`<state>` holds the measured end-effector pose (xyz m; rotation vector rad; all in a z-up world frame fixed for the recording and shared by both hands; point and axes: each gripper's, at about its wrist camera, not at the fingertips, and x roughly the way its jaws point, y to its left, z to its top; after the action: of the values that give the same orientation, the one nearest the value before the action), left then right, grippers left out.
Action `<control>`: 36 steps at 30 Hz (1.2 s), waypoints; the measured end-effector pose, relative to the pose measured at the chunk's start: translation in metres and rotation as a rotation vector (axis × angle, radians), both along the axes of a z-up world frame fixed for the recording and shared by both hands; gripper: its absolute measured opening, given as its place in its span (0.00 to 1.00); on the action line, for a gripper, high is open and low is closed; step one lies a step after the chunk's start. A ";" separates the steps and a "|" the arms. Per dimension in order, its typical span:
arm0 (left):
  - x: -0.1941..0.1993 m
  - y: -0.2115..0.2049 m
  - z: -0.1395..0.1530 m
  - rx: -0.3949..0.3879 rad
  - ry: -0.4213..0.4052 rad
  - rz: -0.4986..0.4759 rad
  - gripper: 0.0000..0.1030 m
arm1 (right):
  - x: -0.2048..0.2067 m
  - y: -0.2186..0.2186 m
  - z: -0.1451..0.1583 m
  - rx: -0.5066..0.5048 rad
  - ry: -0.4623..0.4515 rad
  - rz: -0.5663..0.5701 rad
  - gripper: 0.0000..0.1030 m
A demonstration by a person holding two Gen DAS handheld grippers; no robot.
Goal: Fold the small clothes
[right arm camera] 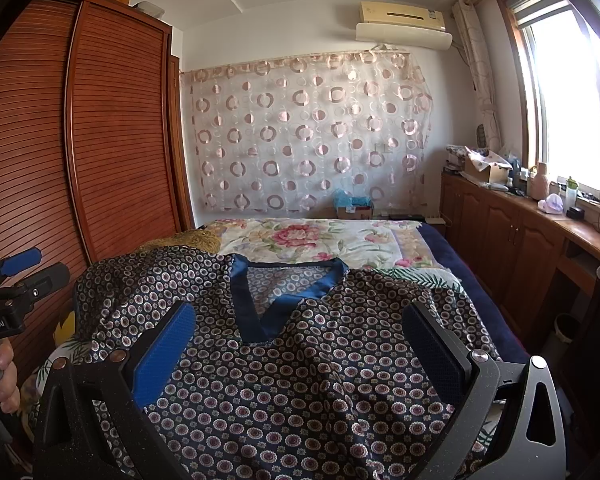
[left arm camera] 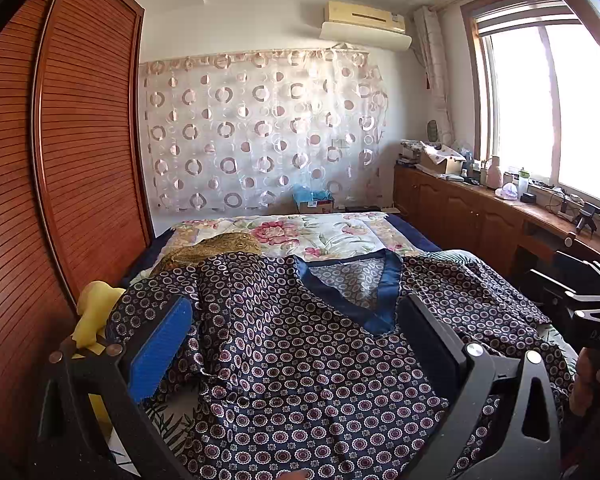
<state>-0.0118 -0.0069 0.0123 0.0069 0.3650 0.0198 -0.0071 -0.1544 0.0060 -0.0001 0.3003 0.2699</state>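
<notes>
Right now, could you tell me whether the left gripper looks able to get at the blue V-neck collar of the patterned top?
Probably yes. The left gripper hovers open over the patterned top, and the blue collar lies uncovered just ahead between its fingers, with nothing lying across the way.

shirt (left arm camera: 300, 360) hem cut off below, windowsill clutter (left arm camera: 512, 188) perhaps bottles

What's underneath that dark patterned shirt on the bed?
The patterned shirt lies spread on a floral bedspread, which shows beyond the collar and at the left edge. A brownish-gold cloth pokes out behind its left shoulder. Whatever lies directly beneath the shirt is covered.
</notes>
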 end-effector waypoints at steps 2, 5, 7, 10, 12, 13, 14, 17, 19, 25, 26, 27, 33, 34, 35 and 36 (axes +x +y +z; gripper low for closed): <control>0.000 -0.001 -0.001 0.000 0.000 0.000 1.00 | 0.000 0.000 0.000 0.000 0.001 0.001 1.00; 0.001 -0.001 -0.002 -0.001 0.005 -0.002 1.00 | 0.002 0.000 -0.001 -0.001 0.006 0.002 1.00; 0.002 0.002 -0.005 -0.001 0.013 0.000 1.00 | 0.005 0.001 -0.003 -0.003 0.012 0.003 1.00; 0.008 0.007 -0.012 -0.009 0.034 0.002 1.00 | 0.011 0.002 -0.008 -0.003 0.027 0.016 1.00; 0.013 0.013 -0.018 -0.008 0.051 0.008 1.00 | 0.016 0.005 -0.013 -0.017 0.036 0.019 1.00; 0.015 0.016 -0.020 -0.006 0.060 0.013 1.00 | 0.017 0.004 -0.012 -0.019 0.037 0.020 1.00; 0.017 0.018 -0.022 -0.005 0.066 0.015 1.00 | 0.020 0.005 -0.014 -0.023 0.042 0.024 1.00; 0.023 0.027 -0.028 -0.007 0.080 0.028 1.00 | 0.026 0.008 -0.015 -0.032 0.050 0.036 1.00; 0.027 0.032 -0.032 -0.004 0.090 0.038 1.00 | 0.030 0.009 -0.017 -0.040 0.057 0.045 1.00; 0.038 0.052 -0.043 -0.002 0.127 0.062 1.00 | 0.047 0.013 -0.020 -0.044 0.098 0.096 1.00; 0.040 0.057 -0.044 -0.002 0.135 0.066 1.00 | 0.049 0.014 -0.020 -0.045 0.102 0.101 1.00; 0.040 0.064 -0.047 -0.005 0.143 0.073 1.00 | 0.051 0.015 -0.021 -0.048 0.109 0.105 1.00; 0.042 0.100 -0.055 0.002 0.172 0.122 1.00 | 0.057 0.023 -0.023 -0.063 0.142 0.145 1.00; 0.042 0.105 -0.056 0.004 0.176 0.128 1.00 | 0.059 0.024 -0.023 -0.067 0.148 0.154 1.00; 0.042 0.113 -0.057 0.001 0.180 0.135 1.00 | 0.060 0.026 -0.022 -0.070 0.149 0.157 1.00; 0.042 0.122 -0.059 -0.007 0.185 0.140 1.00 | 0.060 0.026 -0.021 -0.073 0.151 0.163 1.00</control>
<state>0.0300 0.1150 -0.0464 -0.0236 0.5504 0.1567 0.0529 -0.1280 -0.0152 -0.0769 0.4609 0.4215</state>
